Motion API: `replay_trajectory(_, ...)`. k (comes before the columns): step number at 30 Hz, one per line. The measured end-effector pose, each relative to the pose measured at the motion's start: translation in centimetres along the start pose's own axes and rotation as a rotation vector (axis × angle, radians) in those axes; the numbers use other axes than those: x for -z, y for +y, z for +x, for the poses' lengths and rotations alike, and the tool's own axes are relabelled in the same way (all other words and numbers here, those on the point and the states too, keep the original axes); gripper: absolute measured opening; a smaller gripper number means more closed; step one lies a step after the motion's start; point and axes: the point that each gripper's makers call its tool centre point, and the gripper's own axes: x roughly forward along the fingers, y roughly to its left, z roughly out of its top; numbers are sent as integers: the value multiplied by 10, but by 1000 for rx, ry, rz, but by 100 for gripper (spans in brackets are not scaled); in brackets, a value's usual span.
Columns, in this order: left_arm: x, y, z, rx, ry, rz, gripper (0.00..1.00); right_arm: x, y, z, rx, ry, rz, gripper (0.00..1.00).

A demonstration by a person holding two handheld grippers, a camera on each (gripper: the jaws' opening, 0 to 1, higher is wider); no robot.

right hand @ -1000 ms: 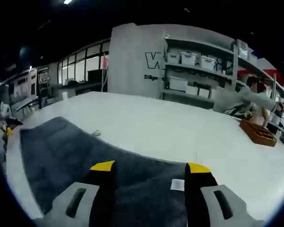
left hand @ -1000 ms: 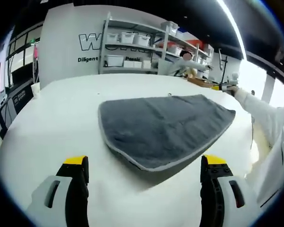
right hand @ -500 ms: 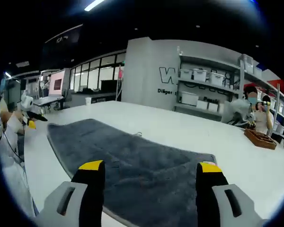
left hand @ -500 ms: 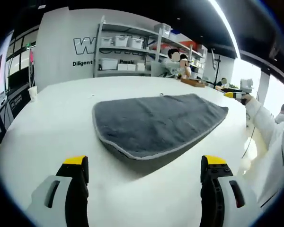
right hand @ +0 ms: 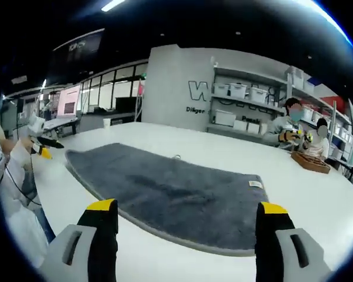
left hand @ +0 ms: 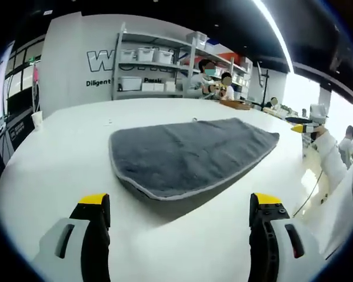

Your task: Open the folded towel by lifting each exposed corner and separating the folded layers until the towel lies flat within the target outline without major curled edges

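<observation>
The left tongs [left hand: 179, 208] hang low above the white table [left hand: 53, 158], jaws wide apart and holding nothing. The right tongs [right hand: 188, 217] are also wide apart and empty, just in front of the towel's near edge. The grey towel [left hand: 188, 153] lies spread on the table, soft and fuzzy, with a pale stitched border and rounded corners. In the right gripper view its long axis runs left to right, and a small white label [right hand: 255, 184] sits near its right end.

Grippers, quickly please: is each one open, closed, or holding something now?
Left gripper: open, holding nothing, short of the grey towel.
Right gripper: open, holding nothing.
</observation>
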Motion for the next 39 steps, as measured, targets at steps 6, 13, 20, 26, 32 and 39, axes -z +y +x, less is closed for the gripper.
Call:
replay_trajectory(6, -10, 2, -2, 3, -13, 11, 97, 3, 9, -12, 58, -33, 92, 99)
replay_trajectory(13, -40, 26, 1, 4, -81, 28, 97, -7, 30, -17, 52, -112, 111, 99)
replay_trajectory(20, -76, 51, 28, 101, -157, 196, 97, -5, 48, -13, -2, -104, 97, 99)
replay_trajectory(26, -90, 65, 64, 269, -173, 144, 98, -6, 50, -13, 7, -99, 81, 99)
replay_trajectory(32, -104, 87, 104, 391, -165, 139, 99, -3, 48, -16, 9, -86, 93, 99)
replay_trajectory(39, -108, 130, 158, 280, -100, 113, 91, 6, 39, -17, 30, -56, 108, 99)
